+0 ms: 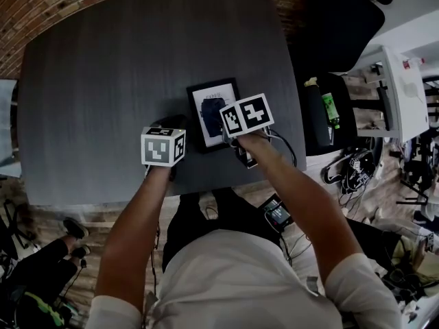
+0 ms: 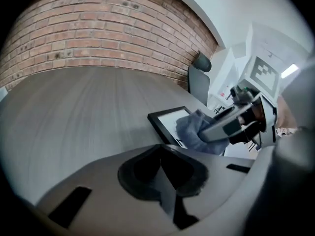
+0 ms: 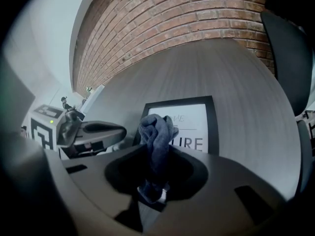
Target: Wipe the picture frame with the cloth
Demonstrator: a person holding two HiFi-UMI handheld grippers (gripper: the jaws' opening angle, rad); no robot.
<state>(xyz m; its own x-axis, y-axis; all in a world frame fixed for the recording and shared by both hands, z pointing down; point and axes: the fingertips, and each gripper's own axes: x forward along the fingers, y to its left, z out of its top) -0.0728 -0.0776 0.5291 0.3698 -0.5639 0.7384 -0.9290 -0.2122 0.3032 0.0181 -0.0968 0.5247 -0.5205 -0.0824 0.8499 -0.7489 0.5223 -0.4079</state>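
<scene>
Flat on dark grey wood-grain table (image 1: 103,81): black-rimmed picture frame with white print (image 1: 212,86). Over it, bunched blue-grey cloth (image 3: 156,132) pinched between jaws of right gripper (image 3: 153,183). Beside frame, left gripper (image 2: 165,181), jaws pressed together, empty. Black office chair (image 1: 343,19) past table's edge. Lettering legible only in right gripper view.

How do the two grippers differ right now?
The right gripper grips a cloth; the left gripper grips nothing. The right gripper hangs over the frame; the left gripper sits beside the frame, above the table. Both have their jaws closed.
</scene>
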